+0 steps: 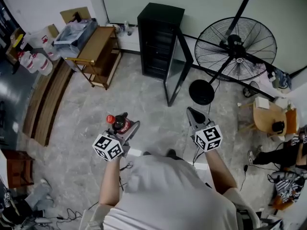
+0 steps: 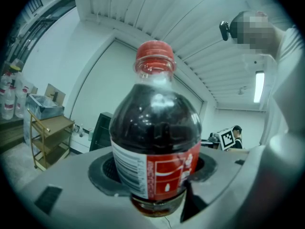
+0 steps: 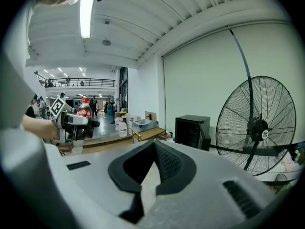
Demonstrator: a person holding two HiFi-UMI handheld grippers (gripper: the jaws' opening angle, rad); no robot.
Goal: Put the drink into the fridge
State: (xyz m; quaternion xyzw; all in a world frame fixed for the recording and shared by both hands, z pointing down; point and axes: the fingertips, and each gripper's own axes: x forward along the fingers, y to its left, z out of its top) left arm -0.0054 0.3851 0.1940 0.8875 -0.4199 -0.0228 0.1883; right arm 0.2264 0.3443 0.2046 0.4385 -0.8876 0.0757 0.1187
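- Drink bottle [image 2: 155, 142], red-capped and upright, fills the frame centre, gripped by the left tool [image 1: 126, 126].
- Right tool [image 3: 153, 146] closed, empty.
- Black fridge [image 1: 159, 37] upper centre.

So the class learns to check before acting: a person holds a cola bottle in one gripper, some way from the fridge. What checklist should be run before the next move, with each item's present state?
1. Bottle clamped between the left gripper fingers: ok.
2. Red cap on the bottle: ok.
3. Fridge door open: ok.
4. Free shelf inside the fridge: cannot tell, the inside is dark.
5. Floor towards the fridge free: ok; the fan base stands beside the door.
6. Right gripper empty, fingers together: ok.
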